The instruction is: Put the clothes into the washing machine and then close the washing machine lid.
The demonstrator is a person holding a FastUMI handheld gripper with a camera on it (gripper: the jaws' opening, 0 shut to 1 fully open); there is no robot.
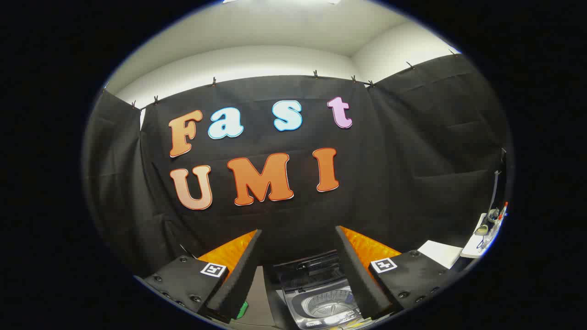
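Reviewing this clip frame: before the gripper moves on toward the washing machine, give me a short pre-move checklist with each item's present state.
1. Gripper open: ok. The fingers stand wide apart with nothing between them.
2. Washing machine located: ok. It sits below and just ahead of the fingers, seen in the gap between them.
3. Lid raised: ok. It stands up behind the opening, and the drum is exposed.
4. Drum free of clothes: ok for the part in view; the rest is hidden by the fingers.
5. Clothes located: cannot tell. No garment can be made out in this view.
6. Clothes in the grip: not ok. The fingers hold nothing.
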